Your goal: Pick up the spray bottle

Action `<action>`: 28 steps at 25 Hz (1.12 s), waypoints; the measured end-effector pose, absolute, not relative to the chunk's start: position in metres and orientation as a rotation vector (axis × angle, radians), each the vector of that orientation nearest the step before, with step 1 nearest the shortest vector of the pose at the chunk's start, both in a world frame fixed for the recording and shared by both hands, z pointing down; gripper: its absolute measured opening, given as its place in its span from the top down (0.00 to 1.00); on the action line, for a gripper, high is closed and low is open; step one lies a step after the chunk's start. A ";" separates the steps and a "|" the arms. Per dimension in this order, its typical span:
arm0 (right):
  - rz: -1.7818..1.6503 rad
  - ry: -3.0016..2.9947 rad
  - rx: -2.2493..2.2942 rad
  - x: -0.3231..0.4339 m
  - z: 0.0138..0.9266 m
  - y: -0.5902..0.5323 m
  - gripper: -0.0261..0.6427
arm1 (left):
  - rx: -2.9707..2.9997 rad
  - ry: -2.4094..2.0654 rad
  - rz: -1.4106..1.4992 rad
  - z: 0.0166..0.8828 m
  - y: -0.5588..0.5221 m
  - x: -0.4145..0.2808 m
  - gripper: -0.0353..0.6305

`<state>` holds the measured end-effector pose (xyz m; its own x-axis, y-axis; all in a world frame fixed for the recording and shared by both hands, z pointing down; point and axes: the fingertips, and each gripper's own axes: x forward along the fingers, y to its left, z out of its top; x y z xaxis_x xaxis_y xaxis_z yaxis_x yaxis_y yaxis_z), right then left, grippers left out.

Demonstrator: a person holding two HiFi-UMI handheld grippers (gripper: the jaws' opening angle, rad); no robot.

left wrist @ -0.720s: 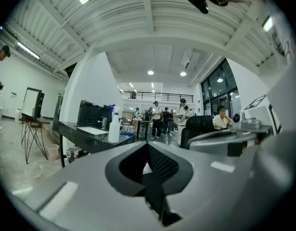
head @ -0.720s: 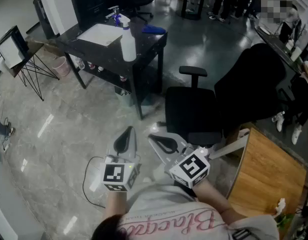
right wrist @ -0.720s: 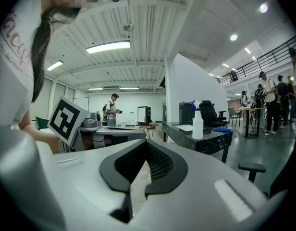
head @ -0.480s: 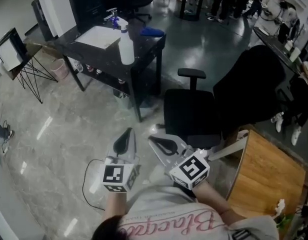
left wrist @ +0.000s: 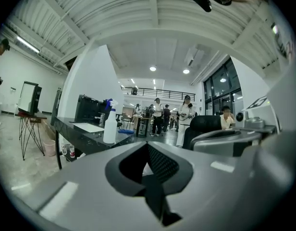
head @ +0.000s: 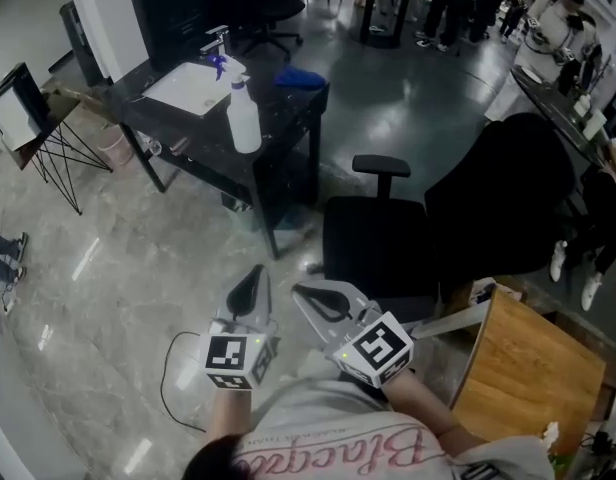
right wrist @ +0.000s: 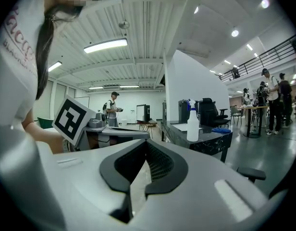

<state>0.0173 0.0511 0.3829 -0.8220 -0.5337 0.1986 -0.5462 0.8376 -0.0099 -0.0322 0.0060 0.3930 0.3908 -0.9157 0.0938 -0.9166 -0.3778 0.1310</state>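
Left gripper (head: 254, 273) and right gripper (head: 303, 290) side by side, fingers closed.

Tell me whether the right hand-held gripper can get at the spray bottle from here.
Probably not yet. The spray bottle stands on the black table, far across open floor from the right hand-held gripper, whose jaws are shut. Nothing seems to block the way; the person would need to step closer.

Ahead of the jaws, a whitish plastic spray bottle (head: 245, 118) stands on a glossy black worktop (head: 276, 100); the floor (head: 108, 278) is polished, marbled stone.
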 end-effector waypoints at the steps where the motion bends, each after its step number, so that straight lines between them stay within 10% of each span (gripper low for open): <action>1: 0.101 -2.830 0.837 0.019 0.382 0.044 0.96 | 2.486 -1.653 0.007 0.390 0.000 -0.030 0.95; 23: 0.165 -2.795 0.704 0.017 0.410 -0.062 0.96 | 2.397 -1.709 -0.003 0.418 -0.106 -0.047 0.94; 28: 0.155 -2.795 0.737 -0.001 0.406 -0.115 0.96 | 2.444 -1.652 0.076 0.426 -0.165 -0.057 0.79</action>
<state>-0.0008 -0.1153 0.4056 -0.8420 -0.4710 0.2631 -0.4972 0.8668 -0.0395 -0.0572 -0.1647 0.4256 0.3775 -0.9141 0.1481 -0.9238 -0.3607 0.1282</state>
